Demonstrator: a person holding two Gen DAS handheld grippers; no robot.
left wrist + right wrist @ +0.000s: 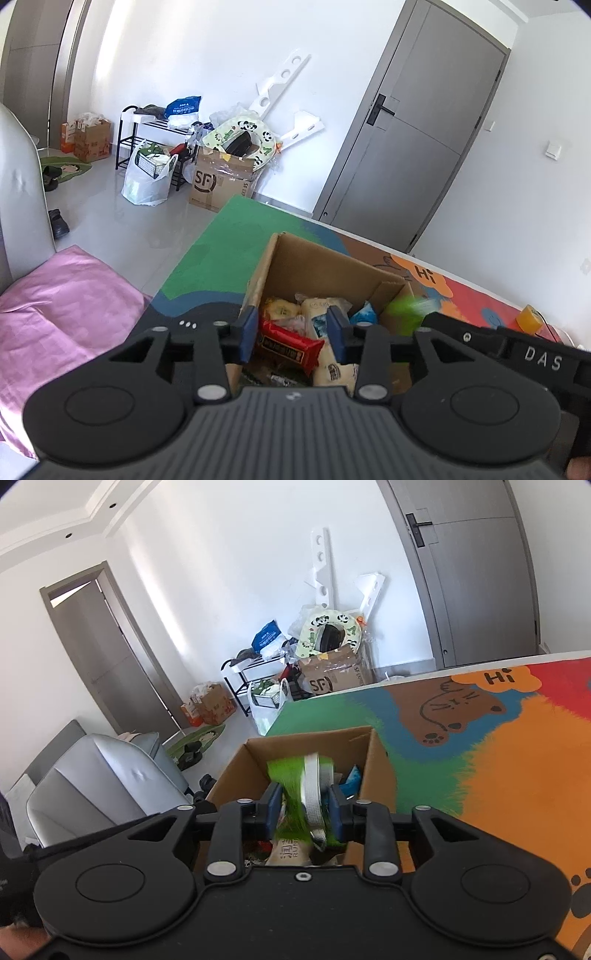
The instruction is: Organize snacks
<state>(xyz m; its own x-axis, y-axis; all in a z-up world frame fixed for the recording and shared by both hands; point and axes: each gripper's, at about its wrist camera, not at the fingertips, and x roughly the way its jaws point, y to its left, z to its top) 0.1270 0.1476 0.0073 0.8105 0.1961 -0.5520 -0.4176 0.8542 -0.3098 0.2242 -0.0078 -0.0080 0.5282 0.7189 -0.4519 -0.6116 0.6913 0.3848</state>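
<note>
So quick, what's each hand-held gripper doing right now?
Left hand-held gripper: open, empty, above the box.
Right hand-held gripper: green packet between its fingers; grip unclear.

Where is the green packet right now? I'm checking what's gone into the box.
In the right wrist view, the green packet sits blurred between the right gripper fingers, over the open cardboard box.

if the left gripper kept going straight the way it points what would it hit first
Most likely the red snack packet lying in the cardboard box: it sits right between the open fingers of the left gripper. Depth is unclear, so take this as a guess.
</note>
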